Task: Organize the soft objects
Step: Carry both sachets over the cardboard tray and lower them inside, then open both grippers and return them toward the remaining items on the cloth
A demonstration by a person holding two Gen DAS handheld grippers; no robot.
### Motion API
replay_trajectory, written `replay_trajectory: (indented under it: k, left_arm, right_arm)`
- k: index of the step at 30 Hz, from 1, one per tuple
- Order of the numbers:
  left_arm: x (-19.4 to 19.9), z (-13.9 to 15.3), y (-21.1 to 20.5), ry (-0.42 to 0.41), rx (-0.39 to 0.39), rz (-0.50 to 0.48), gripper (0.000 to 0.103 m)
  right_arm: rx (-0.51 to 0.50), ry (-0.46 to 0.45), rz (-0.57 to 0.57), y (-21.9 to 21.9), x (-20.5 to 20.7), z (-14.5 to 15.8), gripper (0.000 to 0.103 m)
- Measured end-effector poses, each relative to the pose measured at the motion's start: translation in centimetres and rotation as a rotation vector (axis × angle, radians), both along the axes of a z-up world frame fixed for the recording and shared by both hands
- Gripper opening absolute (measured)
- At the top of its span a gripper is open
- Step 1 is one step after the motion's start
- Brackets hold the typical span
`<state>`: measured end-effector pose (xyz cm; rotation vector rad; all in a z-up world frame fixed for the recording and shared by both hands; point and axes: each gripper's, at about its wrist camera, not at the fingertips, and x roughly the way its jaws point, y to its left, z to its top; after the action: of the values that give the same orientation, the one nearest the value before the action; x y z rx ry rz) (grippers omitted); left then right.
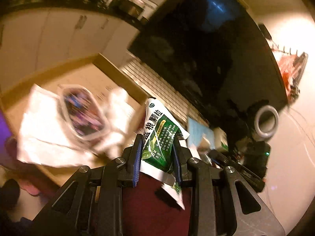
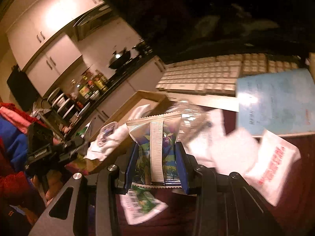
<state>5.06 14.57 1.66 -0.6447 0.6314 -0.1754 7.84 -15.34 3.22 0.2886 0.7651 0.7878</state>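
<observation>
Our left gripper [image 1: 157, 155] pinches a green packet [image 1: 159, 137]. Our right gripper [image 2: 156, 163] pinches a shiny snack bag [image 2: 156, 137]. Both packs are up over the red cloth [image 1: 147, 206]. Past them sits the open box [image 2: 151, 97]. We should probably hold tight and lower slowly.
</observation>
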Motion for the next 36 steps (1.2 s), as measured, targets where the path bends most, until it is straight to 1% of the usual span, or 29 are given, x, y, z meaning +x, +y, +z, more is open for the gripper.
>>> replay_trajectory:
  k: [2,4,7,9,11,13,15,17,19,20,23,25,27,29,31,32,34,35,36]
  left_arm:
    - [0.0,0.1,1.5,0.008,0.009,0.044,0.026]
    - [-0.1,0.2,2.9,0.007,0.03,0.085,0.027]
    - [0.2,0.3,5.0,0.023,0.064,0.142,0.027]
    - [0.6,0.0,6.5,0.036,0.075,0.155,0.027]
    - [1.4,-0.1,7.9,0.051,0.069,0.174,0.027]
    - [2.2,0.1,8.7,0.046,0.074,0.17,0.027]
    - [3.3,0.2,9.2,0.06,0.081,0.183,0.027]
    - [4.9,0.4,9.4,0.064,0.095,0.173,0.027]
    - [6.5,0.3,9.3,0.081,0.135,0.164,0.027]
    - [7.6,0.1,9.1,0.094,0.152,0.144,0.027]
    - [10.1,-0.5,8.8,0.137,0.169,0.125,0.027]
    - [11.8,-1.0,8.7,0.177,0.175,0.115,0.027]
    - [13.4,-1.6,8.3,0.22,0.196,0.099,0.027]
    - [15.0,-2.6,7.7,0.263,0.21,0.064,0.027]
    - [15.9,-3.6,7.2,0.319,0.245,0.057,0.028]
    - [16.3,-4.0,7.0,0.336,0.255,0.055,0.03]
    - [16.8,-4.5,7.1,0.365,0.233,0.046,0.037]
    - [16.9,-4.7,7.3,0.373,0.202,0.035,0.041]
    - [17.0,-4.7,7.4,0.374,0.178,0.024,0.044]
  right_arm:
    - [-0.026,0.011,-0.003,2.1,0.1,0.7,0.038]
    - [-0.046,0.018,0.024,5.0,0.5,1.4,0.038]
    - [-0.103,0.024,0.037,8.9,1.6,1.6,0.038]
    - [-0.118,0.037,0.036,11.2,2.9,1.3,0.038]
    - [-0.15,0.045,0.009,13.2,4.6,0.9,0.038]
    - [-0.17,0.059,-0.016,14.6,6.0,0.3,0.038]
    - [-0.189,0.072,-0.049,15.7,7.3,-0.6,0.038]
    - [-0.214,0.067,-0.088,16.1,8.0,-1.4,0.038]
    - [-0.228,0.074,-0.117,16.0,8.4,-2.2,0.038]
    - [-0.216,0.087,-0.12,16.1,8.5,-2.6,0.038]
    - [-0.188,0.078,-0.128,16.0,8.3,-2.6,0.041]
    - [-0.183,0.063,-0.122,16.1,8.2,-2.7,0.041]
    - [-0.17,0.06,-0.122,16.0,8.1,-2.8,0.042]
    - [-0.163,0.064,-0.112,16.0,8.2,-3.0,0.043]
    - [-0.148,0.074,-0.103,15.9,8.5,-3.0,0.045]
    - [-0.14,0.078,-0.102,15.9,8.5,-3.0,0.045]
    - [-0.123,0.087,-0.097,15.7,8.6,-3.0,0.049]
    - [-0.114,0.088,-0.091,15.6,8.6,-2.9,0.05]
    - [-0.105,0.088,-0.087,15.5,8.5,-2.9,0.052]
